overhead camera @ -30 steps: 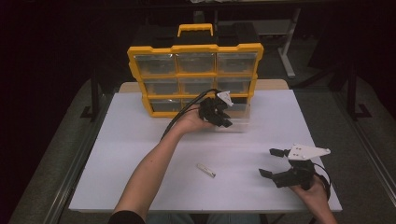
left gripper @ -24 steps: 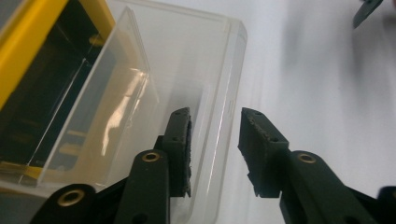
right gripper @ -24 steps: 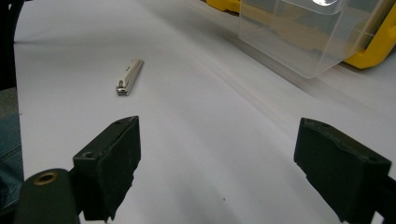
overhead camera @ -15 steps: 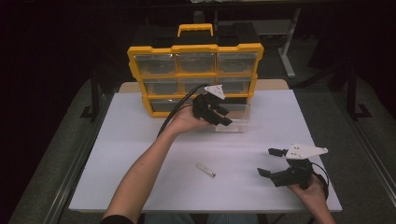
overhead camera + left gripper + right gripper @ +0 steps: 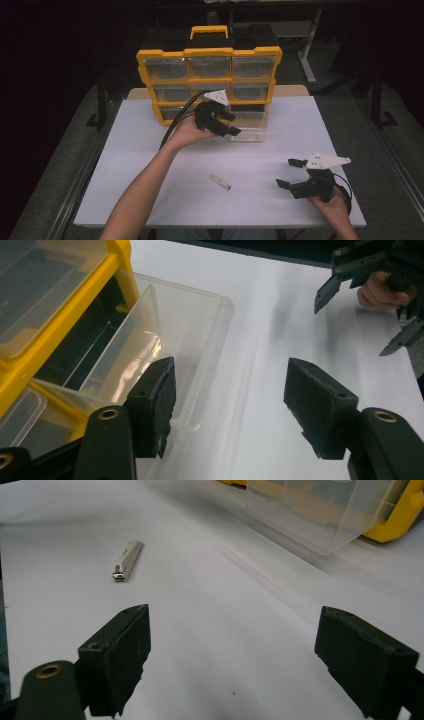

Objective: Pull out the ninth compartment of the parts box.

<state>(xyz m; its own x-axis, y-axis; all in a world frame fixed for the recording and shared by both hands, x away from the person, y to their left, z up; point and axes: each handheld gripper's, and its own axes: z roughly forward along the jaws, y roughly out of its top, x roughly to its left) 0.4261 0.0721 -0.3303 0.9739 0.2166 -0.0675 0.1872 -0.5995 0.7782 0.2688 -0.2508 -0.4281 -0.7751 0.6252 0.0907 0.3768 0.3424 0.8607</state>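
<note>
The clear plastic drawer [image 5: 248, 131] sits just above the middle of the high view, pulled out of the bottom row of the yellow-framed organizer box with clear drawers [image 5: 207, 80] and resting on the white table [image 5: 150, 150]. The left claw [image 5: 226, 125] is at the drawer's left front corner, jaws wide apart and holding nothing; in the left gripper view one pad [image 5: 152, 405] lies close against the drawer's front wall. A small cream-coloured nail clipper [image 5: 220, 182] lies alone on the table, lower centre. The right claw [image 5: 291, 172] hovers at lower right, jaws spread wide and empty, well apart from the clipper.
</note>
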